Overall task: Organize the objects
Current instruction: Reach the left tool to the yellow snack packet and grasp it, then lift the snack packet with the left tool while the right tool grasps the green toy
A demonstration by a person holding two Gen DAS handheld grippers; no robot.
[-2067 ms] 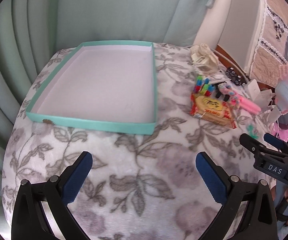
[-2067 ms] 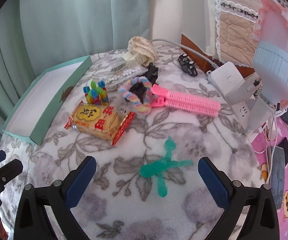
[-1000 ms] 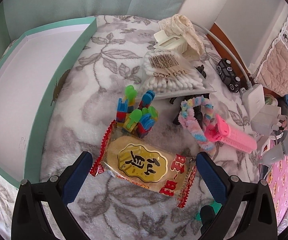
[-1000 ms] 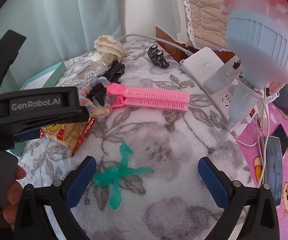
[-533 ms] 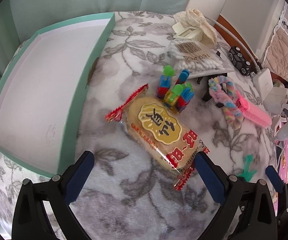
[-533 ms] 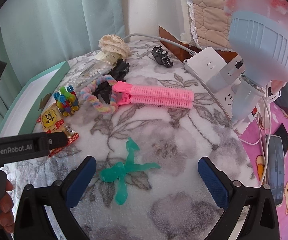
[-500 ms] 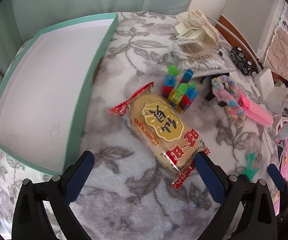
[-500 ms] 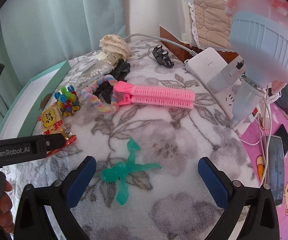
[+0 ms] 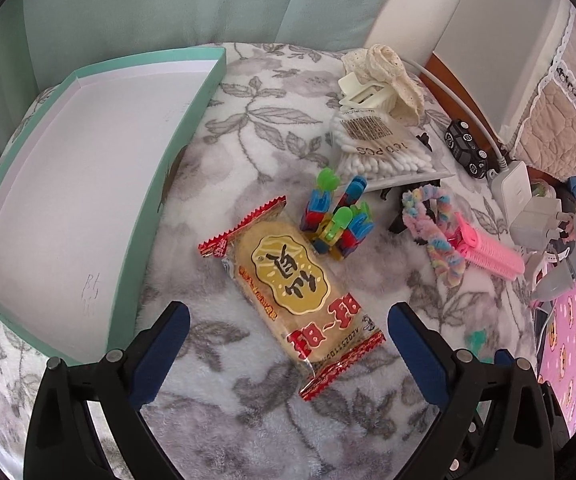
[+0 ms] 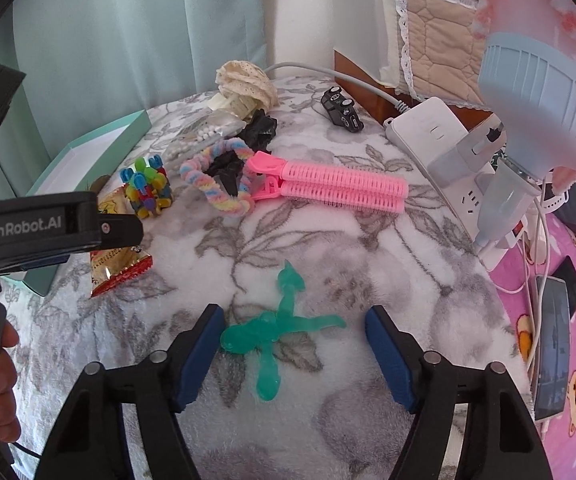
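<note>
Sorting: loose items lie on a floral blanket [image 9: 248, 420], and the empty tray at far left looks like where they are meant to go.
Tray [image 9: 136, 280]: teal rim, white floor, nothing in it; its right wall faces the clutter, so items can be lifted straight across.
Left gripper [image 9: 286, 326]: jaws wide, holding nothing, aimed over the near end of the snack.
Snack [image 9: 288, 280]: a red-edged packet lying flat and slanted, just right of the tray; its near end sits between the left jaws, nearer the right one, not touching either. Likely the first pick.
Clips [image 9: 338, 220]: a bright bunch touching the snack's far end.
Swabs [image 9: 380, 152]: a clear bag beyond the clips, partly over a black item.
Scrunchie [image 10: 218, 178]: a pastel ring beside the pink roller [image 10: 328, 184], both mid-blanket.
Right gripper [image 10: 292, 344]: jaws fairly wide, empty, low over the blanket.
Green toy [image 10: 276, 324]: flat between the right jaws, its left end close to the left pad, no contact visible.
Power strip [image 10: 444, 136]: at the right edge with its cables, probably not for sorting.
</note>
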